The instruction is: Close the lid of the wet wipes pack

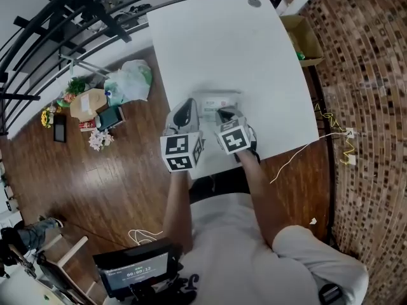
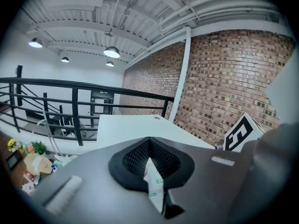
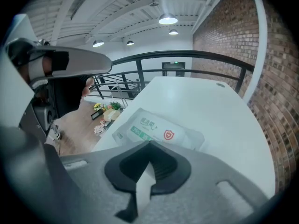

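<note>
so left tongs [image 2: 152, 171] pinch the wipes pack [image 3: 161, 132] edge, right tongs [image 3: 142, 190] pinch what looks like the lid flap [image 3: 146, 175], I'd lay it flat then press down.

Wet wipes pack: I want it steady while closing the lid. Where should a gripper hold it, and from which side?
Probably its thin edge film, from the left end, where the left gripper pinches the wet wipes pack: film fits between shut jaws, while the body lies broad on the table.

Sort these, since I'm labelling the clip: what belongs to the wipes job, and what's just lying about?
Job: white plastic wet wipes pack; left gripper; right gripper.
Lying about: pale green plastic bag; open brown cardboard box; pink-white flower bunch.
</note>
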Demonstrator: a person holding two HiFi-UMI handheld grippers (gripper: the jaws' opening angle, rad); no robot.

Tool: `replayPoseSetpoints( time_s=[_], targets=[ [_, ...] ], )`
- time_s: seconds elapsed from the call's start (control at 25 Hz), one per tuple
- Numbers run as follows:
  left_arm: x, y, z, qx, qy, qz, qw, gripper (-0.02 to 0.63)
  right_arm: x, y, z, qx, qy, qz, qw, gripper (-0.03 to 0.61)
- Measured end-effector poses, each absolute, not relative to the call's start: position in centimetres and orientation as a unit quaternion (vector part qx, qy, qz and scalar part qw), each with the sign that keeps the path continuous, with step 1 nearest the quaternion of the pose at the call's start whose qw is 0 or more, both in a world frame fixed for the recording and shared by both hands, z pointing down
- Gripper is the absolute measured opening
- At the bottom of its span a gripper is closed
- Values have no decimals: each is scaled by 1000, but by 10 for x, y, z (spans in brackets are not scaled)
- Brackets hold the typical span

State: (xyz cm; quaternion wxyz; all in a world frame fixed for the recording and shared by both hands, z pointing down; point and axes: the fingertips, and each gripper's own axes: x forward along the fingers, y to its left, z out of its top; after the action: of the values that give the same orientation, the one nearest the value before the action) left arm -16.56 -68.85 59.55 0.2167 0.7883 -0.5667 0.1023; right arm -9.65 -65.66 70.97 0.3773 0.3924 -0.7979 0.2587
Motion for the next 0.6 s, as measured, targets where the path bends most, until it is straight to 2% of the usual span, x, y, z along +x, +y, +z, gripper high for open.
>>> replayPoseSetpoints(
  time_s=[0.4, 0.6],
  targets=[
    [-169, -688, 603, 786, -568, 105, 222, 15, -100, -656, 719, 370, -788, 186, 455, -10],
    [-170, -687, 602, 786, -568, 107, 221, 15, -101, -657, 719, 372, -786, 190, 456, -10]
  ],
)
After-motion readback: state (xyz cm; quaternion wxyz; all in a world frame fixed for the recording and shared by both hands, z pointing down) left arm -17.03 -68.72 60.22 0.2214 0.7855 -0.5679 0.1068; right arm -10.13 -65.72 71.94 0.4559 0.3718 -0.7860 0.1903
